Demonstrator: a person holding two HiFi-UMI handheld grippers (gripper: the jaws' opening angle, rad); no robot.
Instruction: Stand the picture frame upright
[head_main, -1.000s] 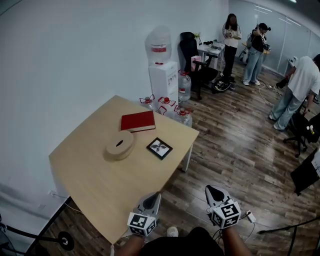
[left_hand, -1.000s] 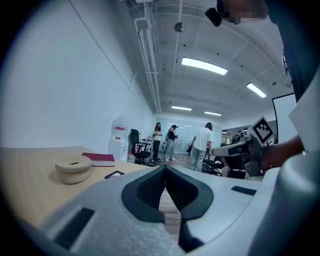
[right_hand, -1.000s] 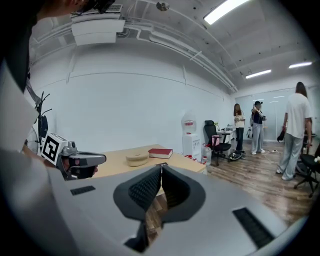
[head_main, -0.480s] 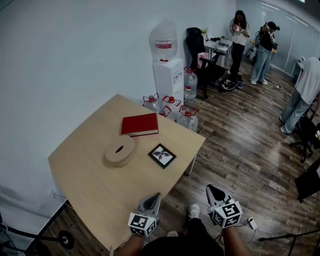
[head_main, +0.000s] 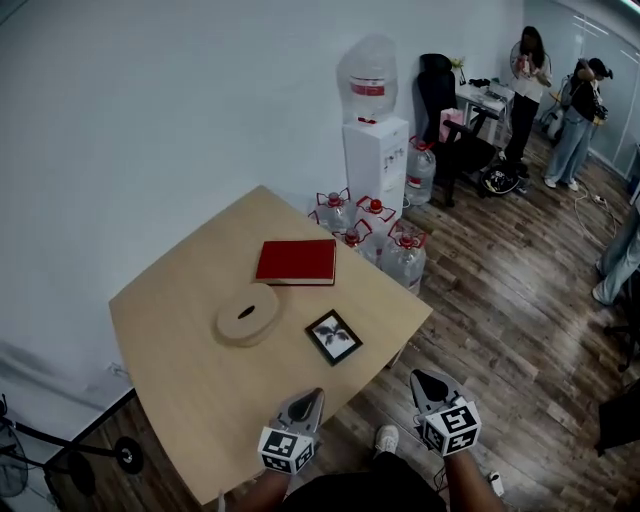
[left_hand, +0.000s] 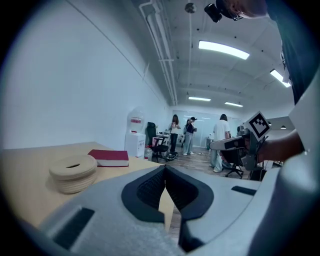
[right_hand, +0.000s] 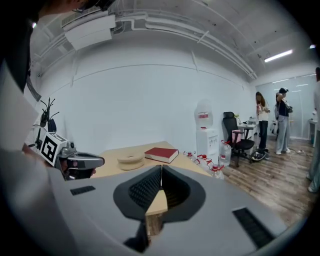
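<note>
1. Head view: we see the black square picture frame with a white mount (head_main: 334, 336) lying flat, face up, on the light wooden table (head_main: 170, 350), close to its right edge and short of the right corner.
2. A round pale wooden disc with a slot (head_main: 247, 314) sits near the table's middle, left of the frame and apart from it; a red hardcover book (head_main: 296, 262) lies flat towards the far edge.
3. We hold the left gripper (head_main: 303, 403) at the table's near edge, its fingers pressed together on nothing.
4. Our right gripper (head_main: 430, 382) hangs off the table above the dark wooden floor (head_main: 500, 300), fingers likewise pressed together, empty.
</note>
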